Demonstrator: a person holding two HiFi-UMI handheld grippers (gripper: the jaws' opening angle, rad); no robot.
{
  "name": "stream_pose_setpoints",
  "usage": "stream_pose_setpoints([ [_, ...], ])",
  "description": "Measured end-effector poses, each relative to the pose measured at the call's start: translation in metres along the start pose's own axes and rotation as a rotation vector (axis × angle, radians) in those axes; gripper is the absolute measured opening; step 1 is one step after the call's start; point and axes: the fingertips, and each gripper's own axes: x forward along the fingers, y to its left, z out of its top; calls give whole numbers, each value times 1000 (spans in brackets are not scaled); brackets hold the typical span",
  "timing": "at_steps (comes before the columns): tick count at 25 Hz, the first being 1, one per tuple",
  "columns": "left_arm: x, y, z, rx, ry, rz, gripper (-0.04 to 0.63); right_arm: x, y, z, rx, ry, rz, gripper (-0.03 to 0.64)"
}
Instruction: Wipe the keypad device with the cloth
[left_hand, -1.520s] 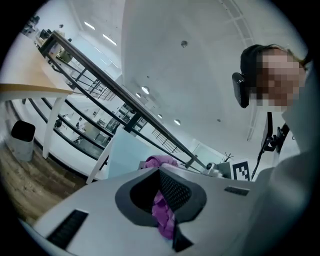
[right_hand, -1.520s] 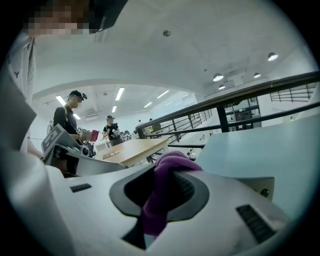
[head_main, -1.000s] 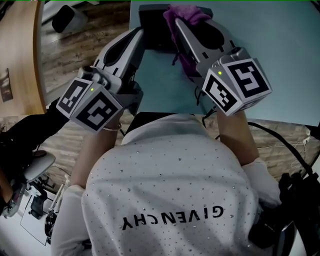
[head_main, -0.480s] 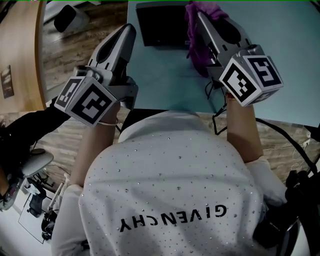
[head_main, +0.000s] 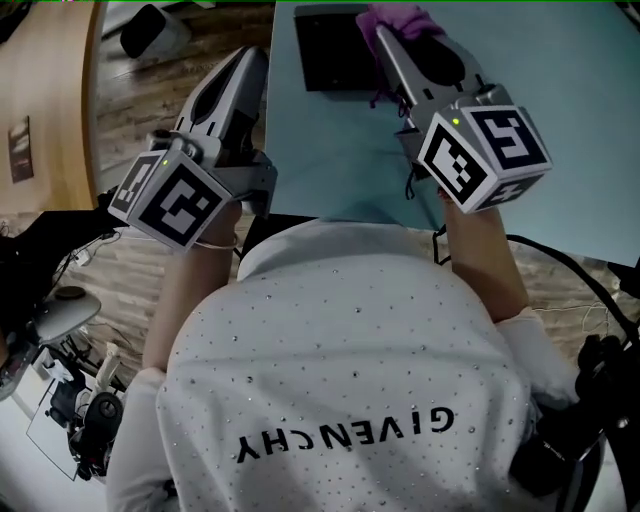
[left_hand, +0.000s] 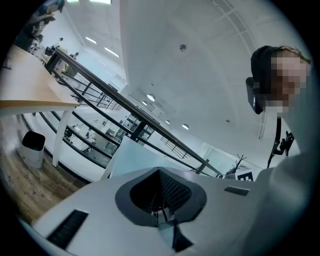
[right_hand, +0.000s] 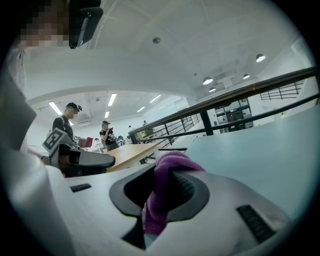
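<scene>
Keypad device (head_main: 335, 50) lies at the far edge of the teal table (head_main: 570, 90), just left of the right gripper (head_main: 386, 40), whose jaws pinch the purple cloth (head_main: 400, 17). Left gripper (head_main: 250, 65): jaws together, empty, beside the table's left edge. Risk: the unheld device may slide during wiping.

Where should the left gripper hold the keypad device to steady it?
Probably its left edge, approached from the left. The keypad device lies flat on the table, so only an edge offers a grip. The right gripper, shut on the cloth, occupies its right side; the left gripper, shut and empty, is left of it.
</scene>
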Motion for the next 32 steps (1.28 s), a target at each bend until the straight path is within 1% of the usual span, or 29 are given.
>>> stream_pose_setpoints([
  [6, -3, -3, 2, 7, -18, 12, 2, 23, 46, -14, -22, 61, 155, 66],
  [9, -5, -4, -1, -4, -19, 19, 2, 30, 62, -22, -1, 102, 227, 66],
  [11, -8, -2, -5, -15, -12, 19, 2, 34, 70, -28, 5, 131, 250, 66],
  [15, -13, 2, -1, -25, 19, 5, 2, 42, 70, -28, -40, 158, 207, 66],
  [21, -8, 18, -7, -37, 54, -20, 2, 46, 52, -35, 20, 142, 143, 66],
  [24, -3, 10, -12, -14, 76, -22, 2, 31, 38, -34, 32, 125, 108, 66],
  [29, 6, -5, -16, -8, 87, -42, 2, 9, 15, -26, 58, 91, 62, 66],
  [32, 8, -4, -18, -1, 100, -47, 2, 4, 5, -24, 103, 69, 45, 66],
])
